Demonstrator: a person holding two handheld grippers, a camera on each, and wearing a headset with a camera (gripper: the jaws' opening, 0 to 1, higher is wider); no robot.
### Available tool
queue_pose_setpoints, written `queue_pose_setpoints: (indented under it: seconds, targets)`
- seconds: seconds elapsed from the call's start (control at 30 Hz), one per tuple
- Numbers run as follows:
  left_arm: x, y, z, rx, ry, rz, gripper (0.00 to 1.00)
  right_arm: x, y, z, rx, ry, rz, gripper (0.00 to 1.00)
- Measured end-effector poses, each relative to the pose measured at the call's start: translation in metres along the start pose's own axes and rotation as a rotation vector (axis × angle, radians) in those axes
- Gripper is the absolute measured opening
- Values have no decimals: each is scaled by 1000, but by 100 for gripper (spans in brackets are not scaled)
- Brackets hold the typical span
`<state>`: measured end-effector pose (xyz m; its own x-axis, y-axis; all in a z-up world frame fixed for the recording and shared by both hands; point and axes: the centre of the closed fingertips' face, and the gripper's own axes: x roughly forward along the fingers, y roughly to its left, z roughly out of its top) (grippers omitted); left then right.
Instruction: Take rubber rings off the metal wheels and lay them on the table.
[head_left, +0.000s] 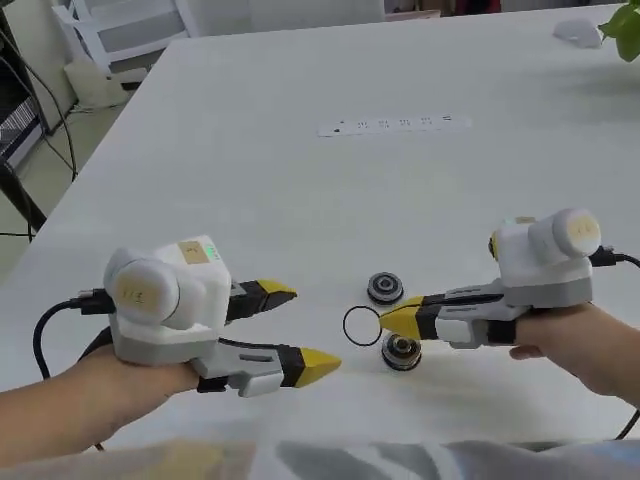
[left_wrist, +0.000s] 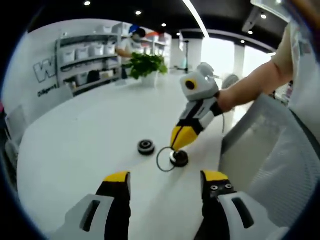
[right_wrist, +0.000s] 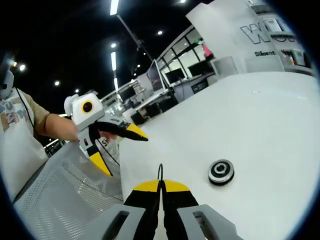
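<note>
My right gripper (head_left: 388, 320) is closed on a thin black ring (head_left: 345, 326), pinching its edge. The ring sits low over the table (head_left: 300, 180), just beside the near wheel (head_left: 401, 351). My left gripper (head_left: 305, 330) is spread wide and holds nothing. The far wheel (head_left: 385, 288) appears to carry its ring. I judge the ring light, soft and stretchy, so pinch its outer edge. The wheels look heavier and may slide.
</note>
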<state>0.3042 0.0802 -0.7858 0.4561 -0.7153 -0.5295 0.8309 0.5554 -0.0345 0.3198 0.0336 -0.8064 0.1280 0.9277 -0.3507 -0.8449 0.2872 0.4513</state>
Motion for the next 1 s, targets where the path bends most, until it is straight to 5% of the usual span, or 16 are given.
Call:
queue_pose_setpoints:
  seconds: [0.57, 1.0]
  targets:
    - [-6, 7, -6, -28, 5, 18, 59, 31, -15, -21, -117, 150, -35, 1]
    - [-3, 4, -9, -37, 23, 5, 59, 22, -15, -18, -147, 115, -47, 27]
